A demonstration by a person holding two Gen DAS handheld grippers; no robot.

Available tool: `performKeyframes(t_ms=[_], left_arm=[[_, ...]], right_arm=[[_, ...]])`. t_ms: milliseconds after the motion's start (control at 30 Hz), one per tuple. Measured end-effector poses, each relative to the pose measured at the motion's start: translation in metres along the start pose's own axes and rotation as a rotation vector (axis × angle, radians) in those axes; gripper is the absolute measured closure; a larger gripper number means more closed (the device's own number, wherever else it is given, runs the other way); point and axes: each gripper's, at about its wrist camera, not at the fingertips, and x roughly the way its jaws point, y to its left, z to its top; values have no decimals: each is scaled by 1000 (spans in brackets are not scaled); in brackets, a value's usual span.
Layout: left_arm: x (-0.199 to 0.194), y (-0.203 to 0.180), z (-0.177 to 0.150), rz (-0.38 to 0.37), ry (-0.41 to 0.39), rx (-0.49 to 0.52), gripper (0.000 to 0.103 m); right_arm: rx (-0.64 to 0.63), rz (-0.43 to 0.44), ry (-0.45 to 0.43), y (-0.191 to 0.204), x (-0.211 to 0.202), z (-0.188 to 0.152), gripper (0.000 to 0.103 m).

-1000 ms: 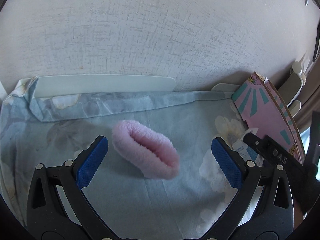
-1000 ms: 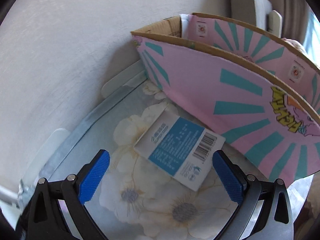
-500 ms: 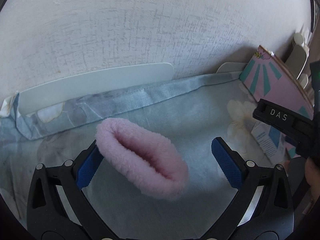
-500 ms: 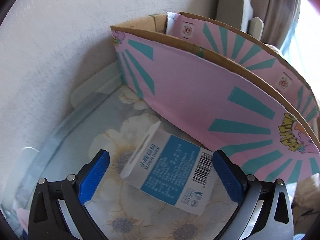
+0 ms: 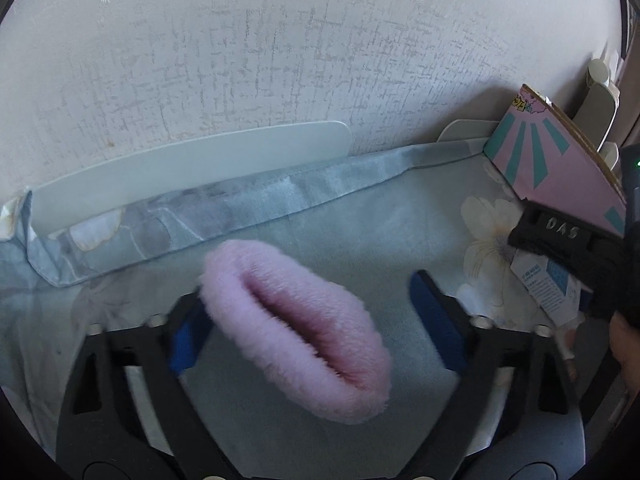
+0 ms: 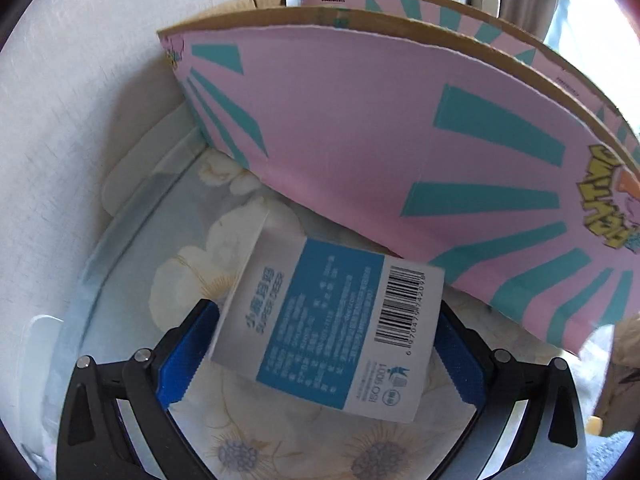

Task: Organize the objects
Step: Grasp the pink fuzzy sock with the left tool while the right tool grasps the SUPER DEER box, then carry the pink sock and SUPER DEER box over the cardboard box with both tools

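Left wrist view: left tongs (image 5: 308,312) have just been closing around the fluffy pink band (image 5: 296,328) on the bedsheet (image 5: 360,236), right pad not touching yet. Right tongs (image 6: 324,348) now hug the blue-labelled packet (image 6: 332,328) beside the pink box (image 6: 400,140), so both pickups look imminent.

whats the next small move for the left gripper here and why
Probably finish closing. The left gripper has just been closing around the pink fluffy band on the blue cloth: one blue pad looks against its end, while the other pad stands clear, so nothing is clamped yet.
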Motion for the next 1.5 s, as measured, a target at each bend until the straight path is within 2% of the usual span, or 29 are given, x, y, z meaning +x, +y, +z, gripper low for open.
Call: performKeyframes(t_ms=[33, 67, 100, 200, 300, 533, 767, 900, 1167, 1267, 1500], left_arm=[[0, 1, 0, 8, -1, 5, 31], [-1, 2, 1, 15, -2, 8, 41], [-2, 4, 2, 19, -1, 8, 51], [-3, 11, 4, 11, 4, -12, 61], [-3, 13, 5, 10, 11, -26, 65], [-18, 18, 5, 10, 9, -54, 67], [-46, 9, 21, 14, -19, -69, 67], [-70, 4, 37, 18, -42, -74, 67], [-116, -9, 75, 3, -76, -57, 67], [-127, -19, 89, -12, -72, -42, 67], [-143, -57, 120, -48, -89, 13, 67]], right_arm=[[1, 7, -6, -2, 0, 0, 3], [-3, 7, -16, -3, -1, 0, 8], [-15, 13, -24, -5, -2, 0, 8], [-39, 27, -32, -6, -2, -2, 9], [-48, 44, -32, -10, -3, -4, 9], [-98, 99, -4, -16, -8, -8, 10], [-190, 153, -19, -17, -33, -5, 10], [-257, 196, -47, -13, -60, 4, 10], [-427, 327, -85, 19, -117, 30, 10], [-509, 374, -104, 18, -142, 32, 10], [-640, 464, -135, 4, -183, 63, 10]])
